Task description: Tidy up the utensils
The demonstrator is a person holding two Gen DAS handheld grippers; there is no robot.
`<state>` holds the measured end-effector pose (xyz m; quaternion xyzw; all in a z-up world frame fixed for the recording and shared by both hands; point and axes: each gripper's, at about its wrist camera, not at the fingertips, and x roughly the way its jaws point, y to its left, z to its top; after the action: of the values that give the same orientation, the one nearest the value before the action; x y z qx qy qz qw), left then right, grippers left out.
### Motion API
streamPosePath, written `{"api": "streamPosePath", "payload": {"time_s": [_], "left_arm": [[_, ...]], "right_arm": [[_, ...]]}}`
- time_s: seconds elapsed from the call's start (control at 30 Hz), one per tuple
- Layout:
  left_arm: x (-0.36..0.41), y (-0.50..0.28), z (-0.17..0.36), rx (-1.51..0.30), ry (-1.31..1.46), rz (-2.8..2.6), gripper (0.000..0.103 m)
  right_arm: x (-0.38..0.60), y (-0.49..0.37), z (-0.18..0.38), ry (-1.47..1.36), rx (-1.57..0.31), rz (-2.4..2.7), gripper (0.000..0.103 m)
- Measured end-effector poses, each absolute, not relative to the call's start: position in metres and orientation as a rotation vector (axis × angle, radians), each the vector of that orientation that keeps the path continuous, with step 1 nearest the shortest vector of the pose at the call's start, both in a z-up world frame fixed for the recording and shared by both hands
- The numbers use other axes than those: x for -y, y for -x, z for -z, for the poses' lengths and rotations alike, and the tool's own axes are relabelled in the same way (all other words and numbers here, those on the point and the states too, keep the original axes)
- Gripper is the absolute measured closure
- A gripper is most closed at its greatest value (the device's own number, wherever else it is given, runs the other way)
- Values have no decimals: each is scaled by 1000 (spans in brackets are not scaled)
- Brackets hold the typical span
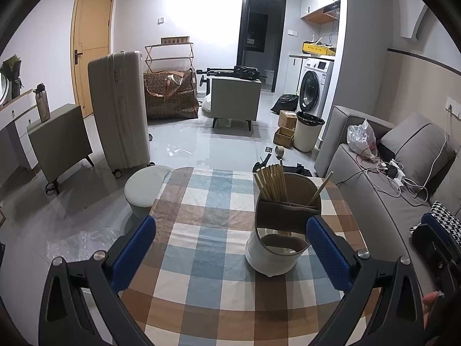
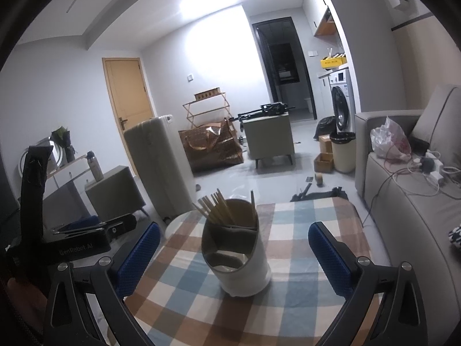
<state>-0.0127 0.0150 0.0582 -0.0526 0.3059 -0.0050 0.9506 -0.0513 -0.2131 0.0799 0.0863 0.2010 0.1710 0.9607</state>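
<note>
Left tongs (image 1: pixel 230 255): released, empty.
Right tongs (image 2: pixel 234 255): released, empty.
Holder (image 2: pixel 240 255): chopsticks (image 2: pixel 216 209) bunched; lone stick opposite.
Advice: pinch stick high, lift straight.

Small round table (image 1: pixel 201 288) with a checked blue, brown and cream cloth (image 2: pixel 288 302) over it. Only thing sitting on it is a white holder (image 1: pixel 272 255), upright, with chopsticks (image 1: pixel 270 183) standing in its back compartments.

Chopsticks (image 1: pixel 270 183) in holder (image 1: pixel 276 248) (rear compartment), holder on table (image 1: pixel 207 230)
</note>
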Motion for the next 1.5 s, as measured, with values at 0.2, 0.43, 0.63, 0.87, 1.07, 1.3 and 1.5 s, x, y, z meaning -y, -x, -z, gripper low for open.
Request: {"api": "streamPosePath", "payload": {"time_s": [0.2,0.43,0.63,0.87,1.07,1.3,1.5], "left_arm": [[-16,11,-56,-629,118,1,1],[-13,11,-54,-637,118,1,1],[-13,10,-53,-639,119,5,1],[-14,9,-52,-652,126,9,1],[-14,9,-54,-647,123,7,1],[-13,8,-54,-650,123,8,1],[-12,8,-54,-649,119,6,1]], "right_arm": [[214,51,-80,-177,-410,-345,0],[217,50,-82,-183,-410,-341,0],[217,50,-81,-182,-409,-340,0],[217,50,-81,-184,-413,-338,0],[217,49,-81,-184,-414,-337,0],[216,50,-81,-184,-415,-337,0],[216,50,-81,-182,-416,-335,0]]}}
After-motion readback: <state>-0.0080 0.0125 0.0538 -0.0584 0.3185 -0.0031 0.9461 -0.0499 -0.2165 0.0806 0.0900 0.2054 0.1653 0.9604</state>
